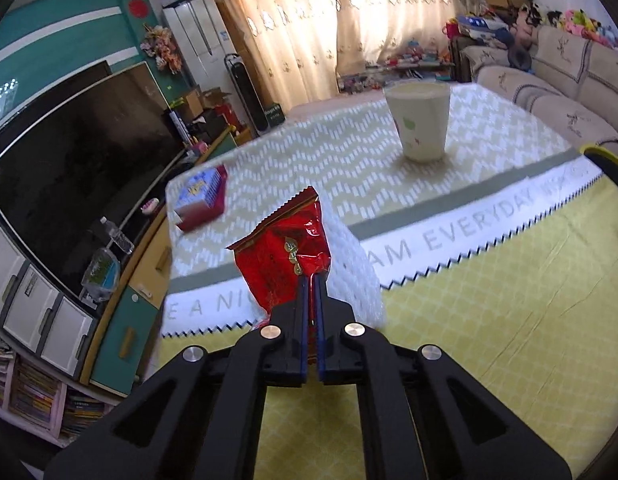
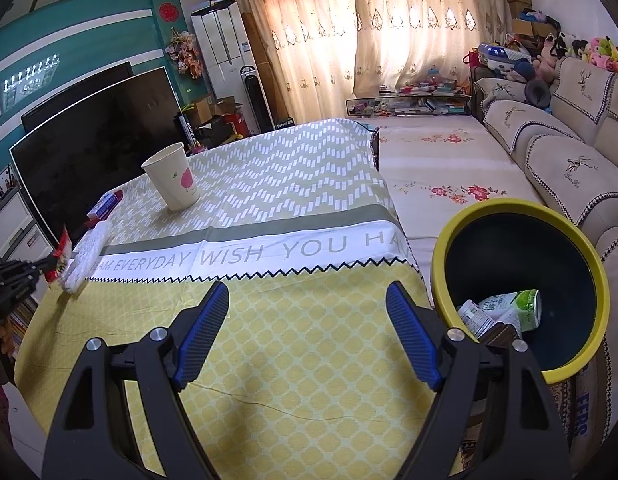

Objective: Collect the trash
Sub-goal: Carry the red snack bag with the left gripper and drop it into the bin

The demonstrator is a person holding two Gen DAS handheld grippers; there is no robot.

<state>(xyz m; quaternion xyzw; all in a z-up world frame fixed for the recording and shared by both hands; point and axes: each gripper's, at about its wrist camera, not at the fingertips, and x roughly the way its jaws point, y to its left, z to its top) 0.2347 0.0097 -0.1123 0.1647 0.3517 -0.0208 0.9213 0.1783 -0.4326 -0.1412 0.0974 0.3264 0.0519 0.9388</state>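
My left gripper is shut on a red foil snack wrapper and holds it above the table's left side; it also shows at the far left of the right wrist view. My right gripper is open and empty above the yellow tablecloth. A yellow-rimmed dark trash bin stands right of the table, with a can and wrappers inside. A white paper cup stands upright on the table, also in the right wrist view.
A white paper-towel roll lies just behind the wrapper. A red and blue box lies near the table's left edge. A TV and cabinet are on the left, a sofa on the right.
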